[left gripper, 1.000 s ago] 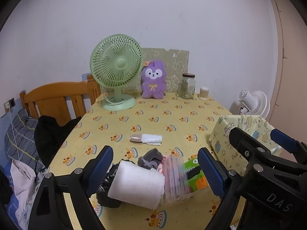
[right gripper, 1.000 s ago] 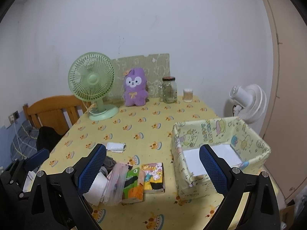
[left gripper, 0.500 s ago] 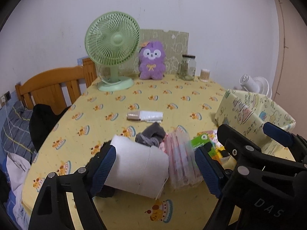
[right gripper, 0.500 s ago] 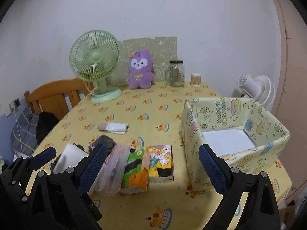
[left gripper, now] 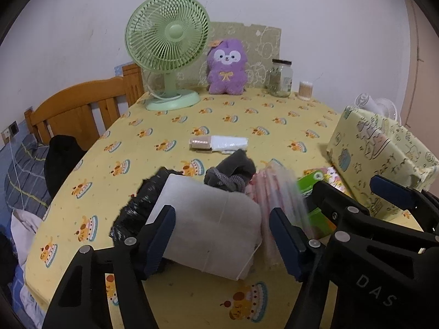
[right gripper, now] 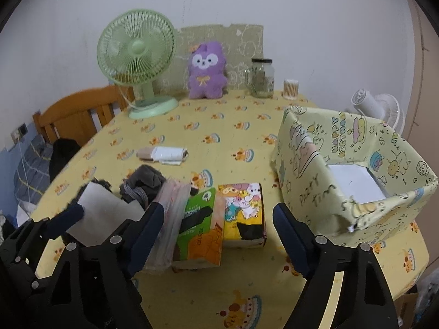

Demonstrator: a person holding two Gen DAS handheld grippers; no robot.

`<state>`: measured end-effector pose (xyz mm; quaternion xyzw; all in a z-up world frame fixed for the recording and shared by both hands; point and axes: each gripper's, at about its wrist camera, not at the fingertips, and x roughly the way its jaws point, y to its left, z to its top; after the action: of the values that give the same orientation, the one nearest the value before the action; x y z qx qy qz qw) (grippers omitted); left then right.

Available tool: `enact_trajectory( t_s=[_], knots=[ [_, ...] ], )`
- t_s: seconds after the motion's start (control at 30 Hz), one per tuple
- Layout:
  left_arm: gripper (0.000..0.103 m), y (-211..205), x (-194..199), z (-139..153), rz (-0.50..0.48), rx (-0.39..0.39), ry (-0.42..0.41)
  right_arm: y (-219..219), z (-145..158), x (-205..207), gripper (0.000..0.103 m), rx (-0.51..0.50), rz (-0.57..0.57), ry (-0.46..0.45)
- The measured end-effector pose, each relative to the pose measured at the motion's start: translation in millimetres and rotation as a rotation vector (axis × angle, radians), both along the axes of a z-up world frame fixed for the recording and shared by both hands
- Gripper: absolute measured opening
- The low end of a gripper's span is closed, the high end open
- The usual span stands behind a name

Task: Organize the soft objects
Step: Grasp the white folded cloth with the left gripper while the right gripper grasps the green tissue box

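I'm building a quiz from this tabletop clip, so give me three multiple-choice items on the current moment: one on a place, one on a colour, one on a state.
1. Where does the purple plush toy sit?
A. inside the patterned box
B. at the table's far edge by the wall, between the fan and the glass jar
C. on the wooden chair

2. What colour is the desk fan?
A. light green
B. red
C. black

3. How does the patterned box stand?
A. closed with a lid
B. lying on its side
C. upright and open-topped, white paper inside

Answers:
1 B, the fan is to its left and the glass jar to its right.
2 A, cage, stem and base are all pale green.
3 C, its inner walls and the white paper show from above.
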<state>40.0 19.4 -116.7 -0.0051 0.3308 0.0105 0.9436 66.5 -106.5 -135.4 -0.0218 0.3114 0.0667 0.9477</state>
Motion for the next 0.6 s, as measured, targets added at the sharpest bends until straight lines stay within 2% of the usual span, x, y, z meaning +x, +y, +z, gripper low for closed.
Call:
enact_trajectory(
  t_s=[0.27,0.33,0.4,0.53,0.57,0.6],
  knots=[
    [0.060,0,8,-16,-0.004,-0.019,0.061,6,-16,13,0.066,-0.007,0.024,0.085],
    [0.052,-1,8,-17,-0.013,-0.024,0.062,9,-17,13,0.058,-0.002,0.038,0.090],
    [0.043,-3,8,-17,-0.024,-0.026,0.066,13,-17,13,0.046,-0.007,0.052,0.091],
    [0.026,-6,9,-18,-0.051,-0.037,0.075,17,-16,11,0.032,-0.027,0.061,0.079],
    [0.021,-7,8,-18,-0.058,-0.044,0.076,18,-15,11,0.022,-0.037,0.058,0.076],
    [0.016,-7,8,-18,-0.060,-0.048,0.079,17,-15,11,0.022,-0.032,0.059,0.079]
  ],
)
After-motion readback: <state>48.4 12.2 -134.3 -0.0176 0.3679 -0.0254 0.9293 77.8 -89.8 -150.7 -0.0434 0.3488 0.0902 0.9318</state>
